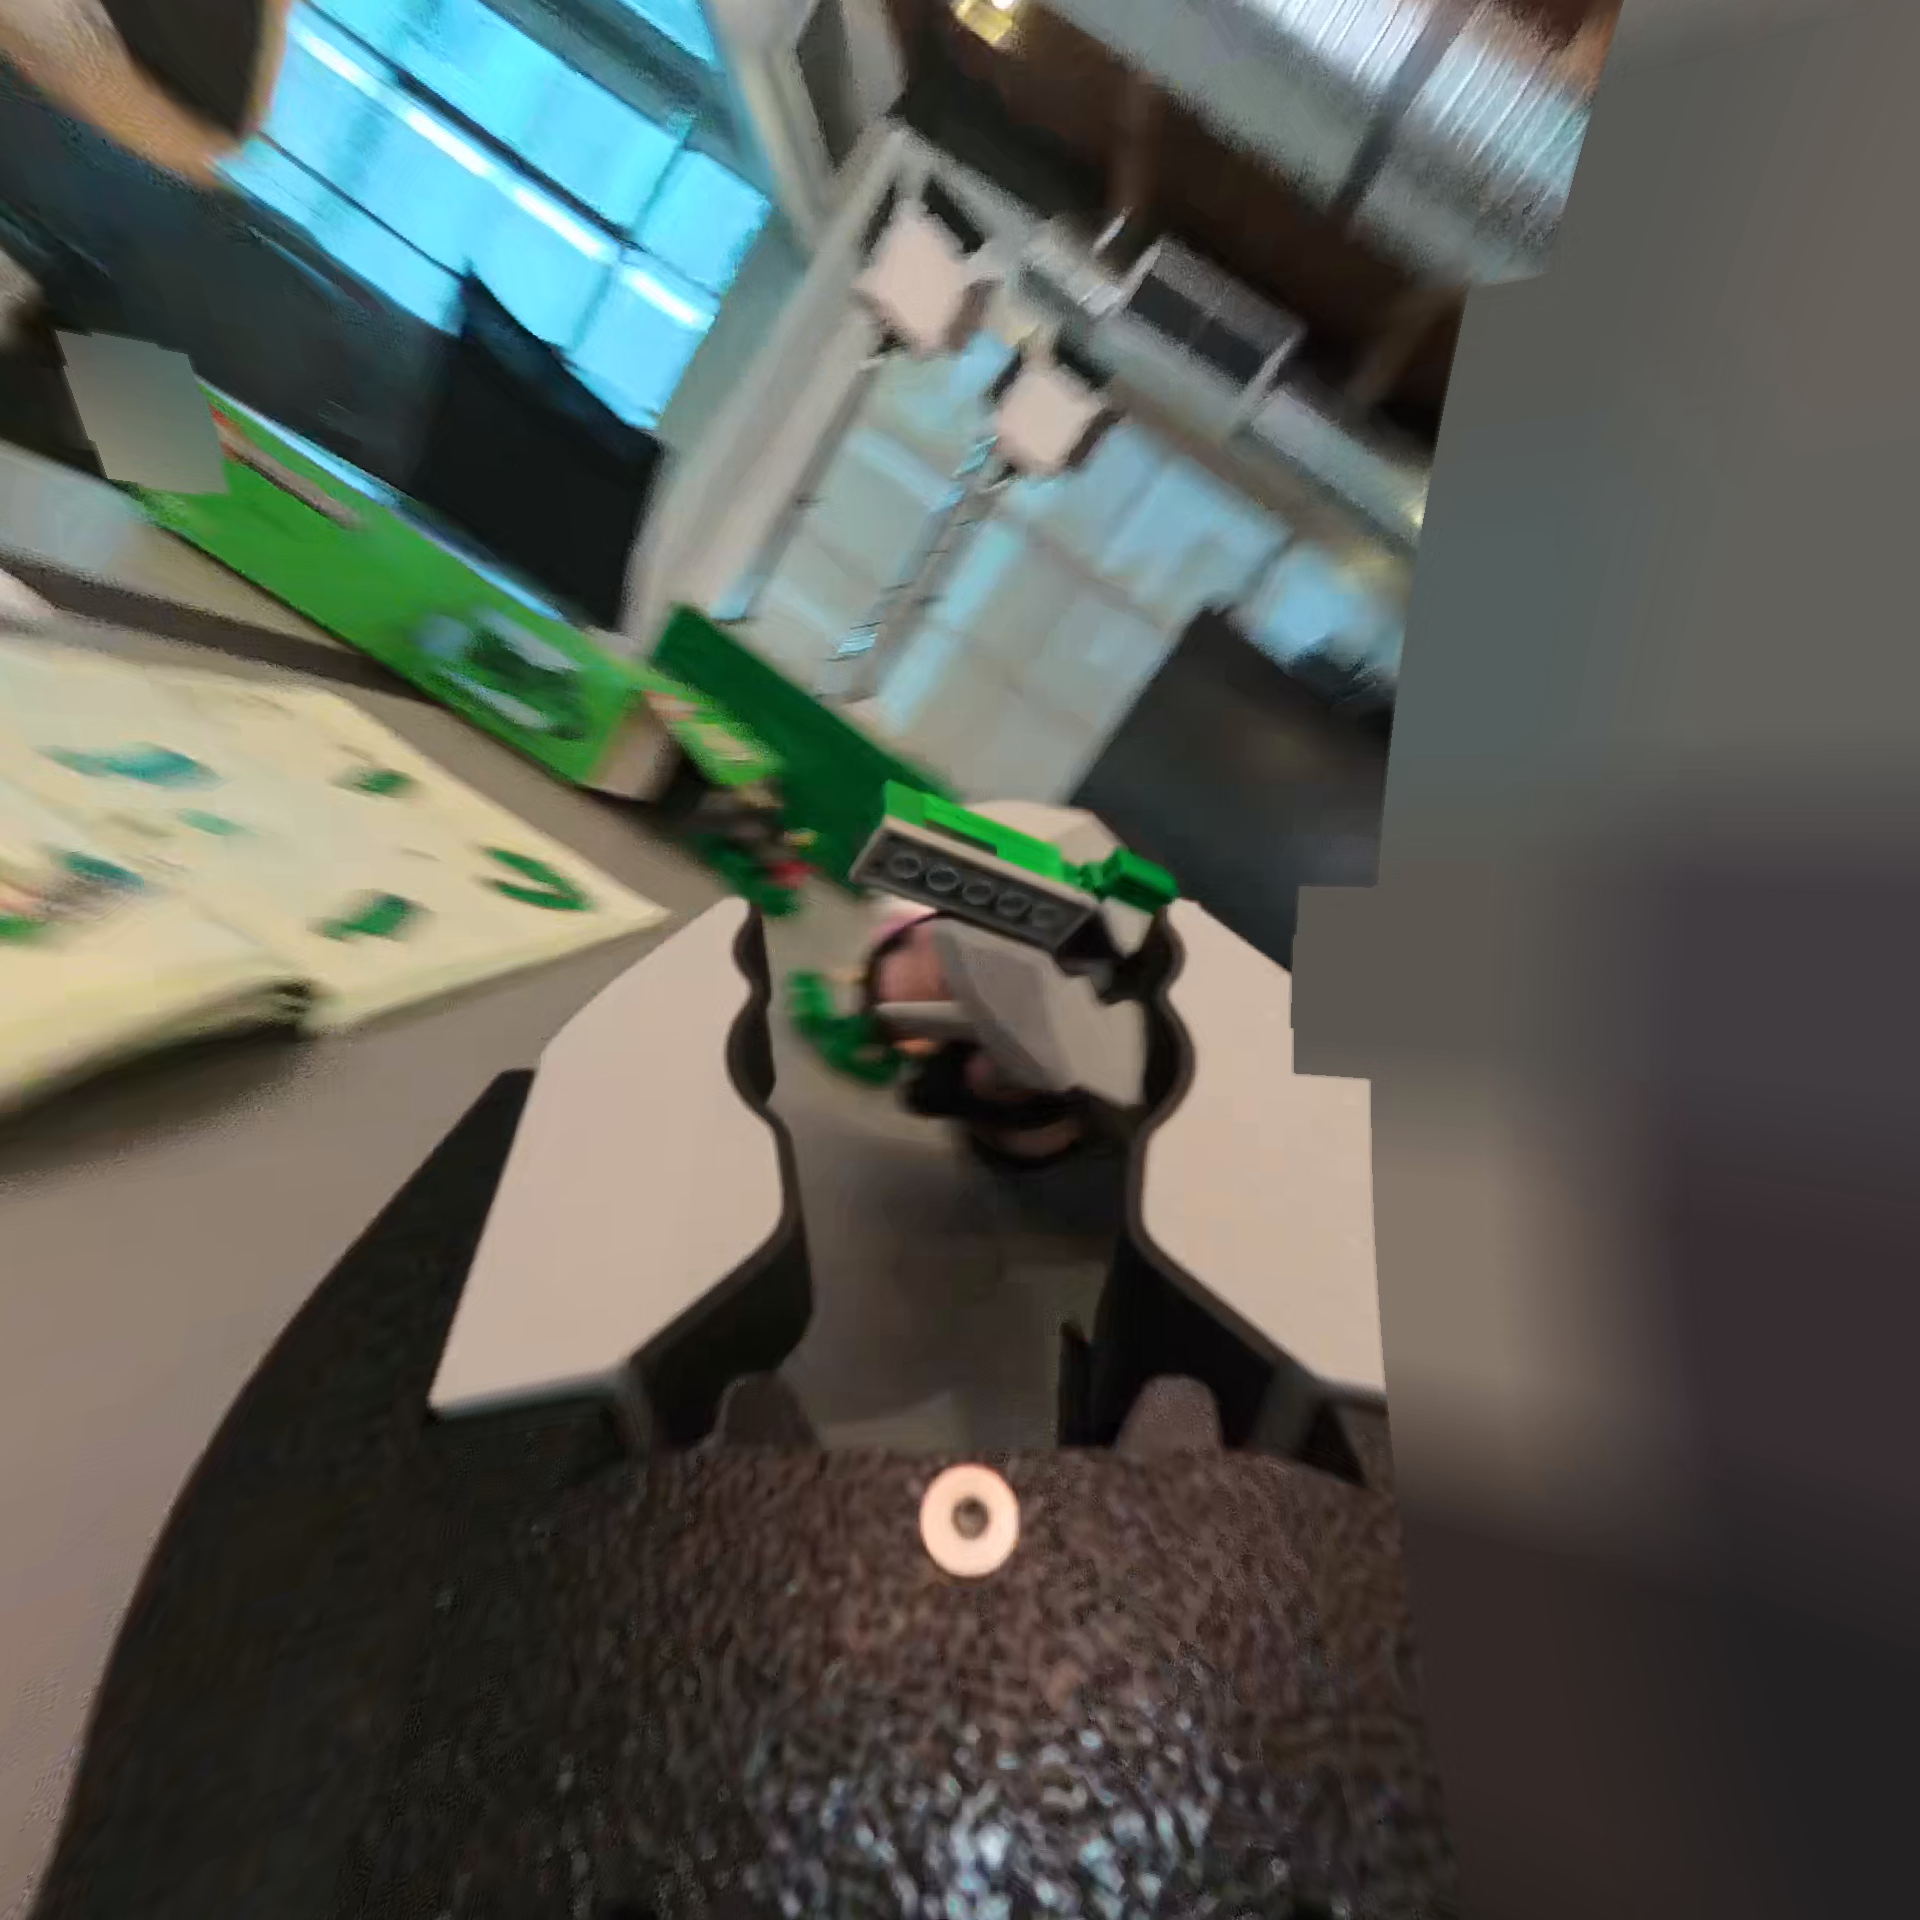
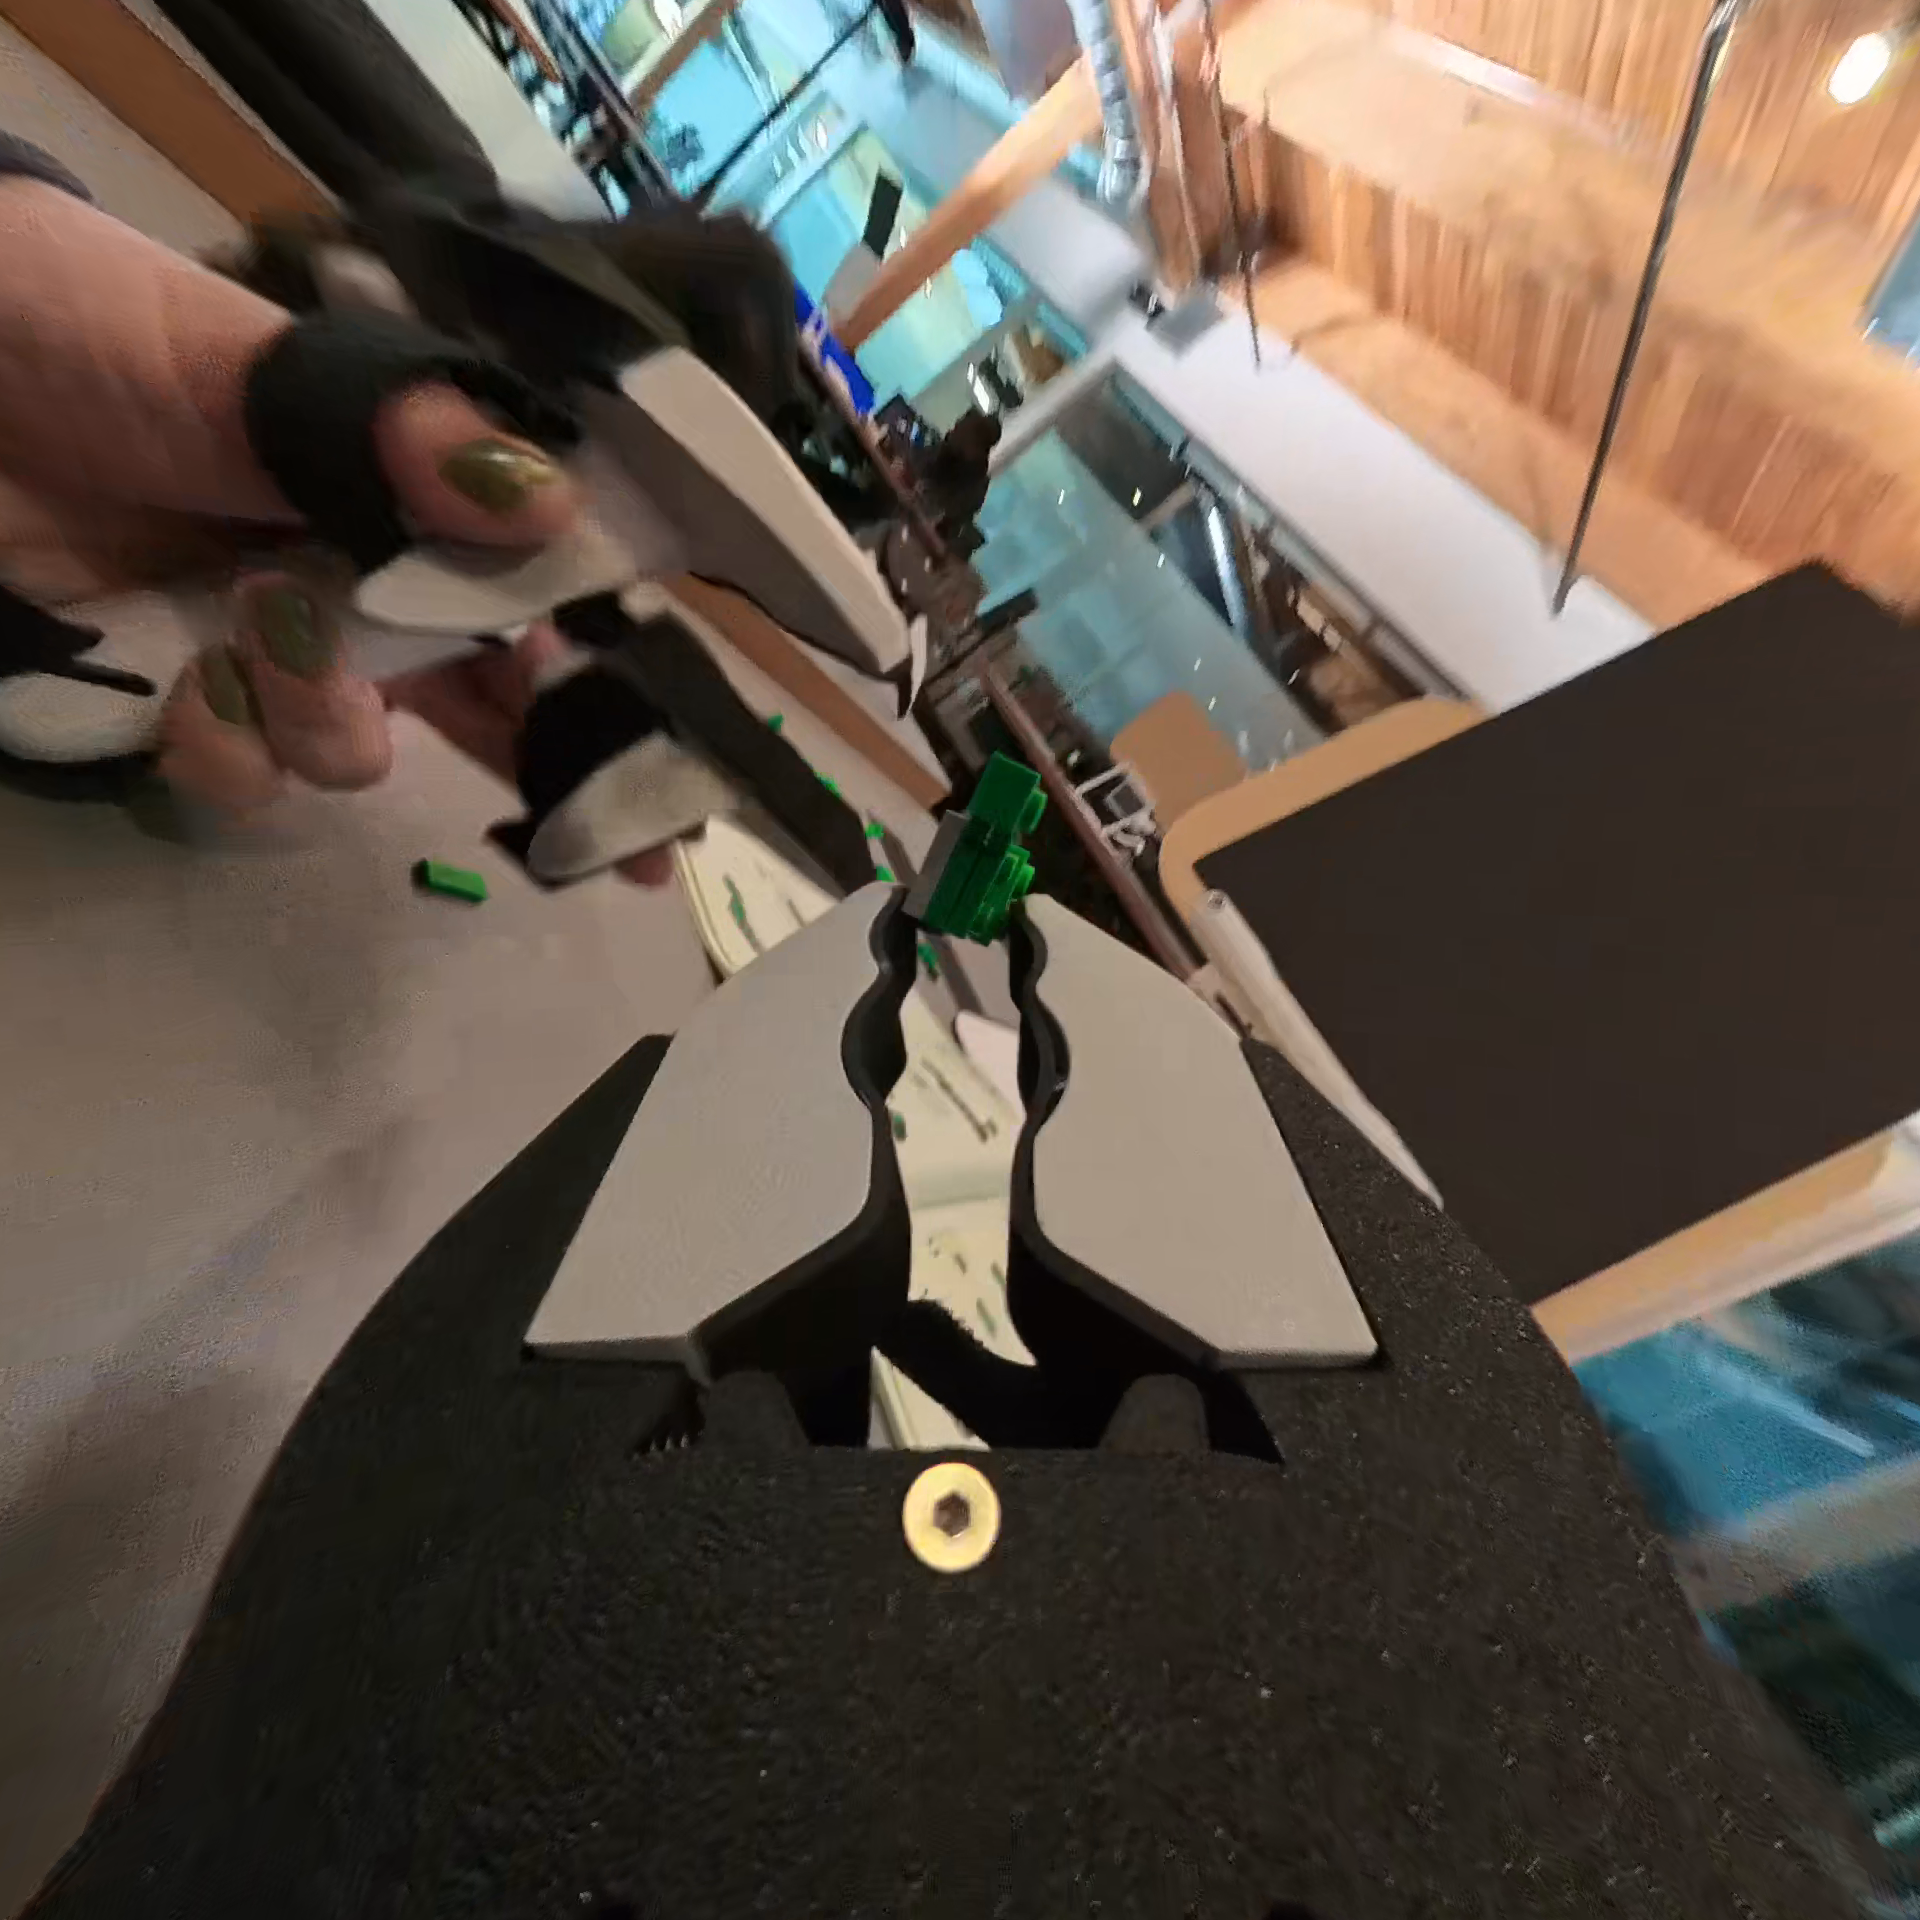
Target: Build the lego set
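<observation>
My right gripper is shut on a small lego assembly, a dark grey plate with green bricks stacked on it, and holds it in the air at its fingertips. The same assembly shows in the left wrist view, just beyond my left gripper, with its row of studs facing the camera. The left gripper is open and empty, its jaws wide apart. In the right wrist view a hand holds it at the upper left, its fingers spread and clear of the assembly.
An open instruction booklet lies on the grey table at the left, with a green box behind it. Loose green bricks lie on the table. A dark panel stands at the right.
</observation>
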Motion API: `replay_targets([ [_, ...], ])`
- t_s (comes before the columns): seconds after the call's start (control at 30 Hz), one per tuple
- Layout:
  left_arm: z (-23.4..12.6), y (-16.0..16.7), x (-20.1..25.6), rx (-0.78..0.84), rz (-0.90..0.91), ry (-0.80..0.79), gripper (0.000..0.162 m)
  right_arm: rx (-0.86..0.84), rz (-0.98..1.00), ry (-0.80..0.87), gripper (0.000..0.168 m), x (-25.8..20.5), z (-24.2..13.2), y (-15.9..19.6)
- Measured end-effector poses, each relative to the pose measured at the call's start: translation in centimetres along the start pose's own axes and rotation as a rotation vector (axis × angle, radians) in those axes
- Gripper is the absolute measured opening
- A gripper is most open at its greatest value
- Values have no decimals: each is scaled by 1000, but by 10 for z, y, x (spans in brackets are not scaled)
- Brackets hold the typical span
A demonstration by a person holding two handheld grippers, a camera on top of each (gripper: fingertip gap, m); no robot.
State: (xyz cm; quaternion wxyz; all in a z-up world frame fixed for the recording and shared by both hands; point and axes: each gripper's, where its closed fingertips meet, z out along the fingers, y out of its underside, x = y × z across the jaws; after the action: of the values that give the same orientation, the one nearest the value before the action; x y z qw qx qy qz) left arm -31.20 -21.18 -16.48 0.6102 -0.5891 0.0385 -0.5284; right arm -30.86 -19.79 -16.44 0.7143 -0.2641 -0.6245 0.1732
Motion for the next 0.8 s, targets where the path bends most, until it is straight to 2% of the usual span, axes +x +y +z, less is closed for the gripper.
replay_targets([
  [0.1,3,8,-8,-127,436,-236,84,-62,3,-9,16,-4,3,11],
  [0.17,7,12,-8,-158,580,-313,88,-67,-24,-16,17,-9,4,12],
  [0.27,13,22,-11,-199,578,-327,94,-52,-42,-19,16,-13,4,7],
  [0.4,16,24,-11,-183,503,-292,89,-31,-58,-24,17,-16,2,1],
  [0.5,16,21,-6,-146,491,-259,79,-9,-61,-26,17,-17,1,-2],
  [0.6,14,18,-2,-129,525,-243,58,8,-59,-27,17,-18,0,-6],
  [0.8,12,18,2,-137,571,-221,54,52,-49,-55,18,-20,-2,-11],
])
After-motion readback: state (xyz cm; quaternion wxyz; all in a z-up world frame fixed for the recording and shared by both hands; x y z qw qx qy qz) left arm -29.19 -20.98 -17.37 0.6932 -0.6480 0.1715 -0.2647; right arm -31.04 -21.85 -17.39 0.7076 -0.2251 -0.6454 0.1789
